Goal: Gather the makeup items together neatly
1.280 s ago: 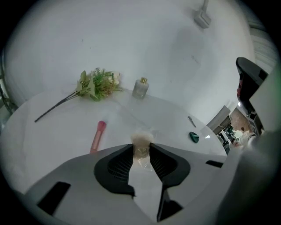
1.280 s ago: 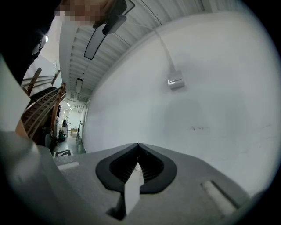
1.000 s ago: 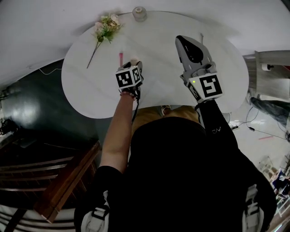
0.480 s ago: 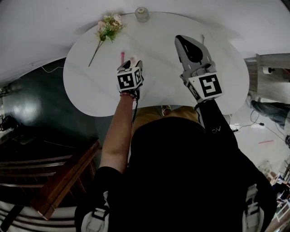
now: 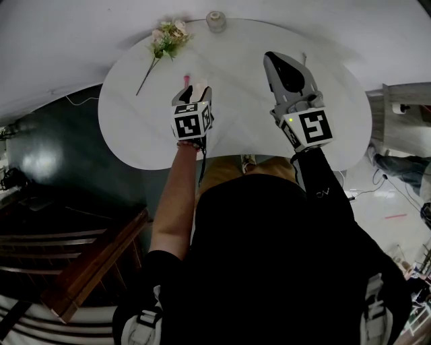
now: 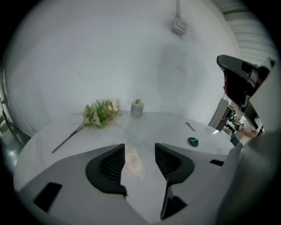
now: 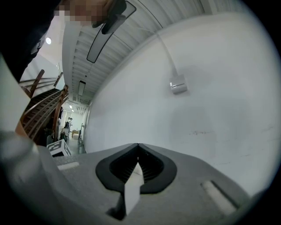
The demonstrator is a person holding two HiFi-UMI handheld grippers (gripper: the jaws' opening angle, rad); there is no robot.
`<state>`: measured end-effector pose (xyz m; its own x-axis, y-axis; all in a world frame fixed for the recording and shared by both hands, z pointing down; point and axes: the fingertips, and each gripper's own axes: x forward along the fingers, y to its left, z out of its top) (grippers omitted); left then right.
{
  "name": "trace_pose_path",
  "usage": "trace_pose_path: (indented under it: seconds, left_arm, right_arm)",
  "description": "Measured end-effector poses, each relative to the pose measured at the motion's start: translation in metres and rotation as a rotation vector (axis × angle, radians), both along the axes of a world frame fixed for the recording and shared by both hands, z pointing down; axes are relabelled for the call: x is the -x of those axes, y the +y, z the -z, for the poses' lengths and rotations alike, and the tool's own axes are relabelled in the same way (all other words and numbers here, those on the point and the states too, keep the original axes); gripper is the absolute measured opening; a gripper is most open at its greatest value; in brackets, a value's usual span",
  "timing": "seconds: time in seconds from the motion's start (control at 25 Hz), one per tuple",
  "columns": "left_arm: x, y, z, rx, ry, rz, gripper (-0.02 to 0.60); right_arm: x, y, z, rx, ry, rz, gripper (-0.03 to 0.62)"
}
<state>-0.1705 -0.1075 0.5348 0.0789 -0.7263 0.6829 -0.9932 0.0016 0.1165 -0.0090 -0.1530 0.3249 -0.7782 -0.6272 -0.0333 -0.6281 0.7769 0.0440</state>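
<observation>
A pale pink makeup item (image 6: 133, 161) lies on the white table (image 5: 135, 114) between the jaws of my left gripper (image 6: 139, 151), which stands open just above it. In the head view only the pink tip (image 5: 184, 79) shows ahead of the left gripper (image 5: 192, 94). A small green item (image 6: 193, 141) and a thin stick (image 6: 189, 126) lie further right on the table. My right gripper (image 5: 277, 62) hangs above the table's right half, tilted up at the wall. Its jaws (image 7: 138, 154) are shut, with a pale sliver at their seam.
A spray of flowers (image 5: 166, 40) lies at the far left of the table, and a small jar (image 5: 215, 20) stands at the far edge against the wall. A dark wooden railing (image 5: 94, 269) is at the person's left, below table level.
My left gripper has moved forward over the pink item, which was fully visible ahead of it before. The right gripper has barely moved.
</observation>
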Motion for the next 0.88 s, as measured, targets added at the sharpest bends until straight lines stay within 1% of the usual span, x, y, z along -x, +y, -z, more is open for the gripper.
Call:
trace_pose_path:
  seconds: [0.2, 0.32, 0.52, 0.68, 0.88]
  left_arm:
    - [-0.002, -0.008, 0.063, -0.167, -0.06, -0.083, 0.196]
    - [-0.006, -0.011, 0.105, -0.273, -0.095, -0.141, 0.196]
    - [-0.014, -0.011, 0.171, -0.433, -0.113, -0.25, 0.196]
    - [-0.022, -0.011, 0.2, -0.513, -0.105, -0.312, 0.196]
    - [-0.043, -0.006, 0.22, -0.58, -0.096, -0.374, 0.196]
  right_arm:
    - [0.003, 0.005, 0.008, -0.014, 0.0, -0.044, 0.003]
    - [0.001, 0.009, 0.015, -0.022, -0.006, -0.091, 0.003]
    - [-0.003, 0.019, 0.03, -0.038, -0.013, -0.18, 0.003]
    - [-0.009, 0.027, 0.037, -0.055, -0.011, -0.245, 0.003]
    - [-0.027, 0.036, 0.038, -0.066, -0.018, -0.308, 0.003]
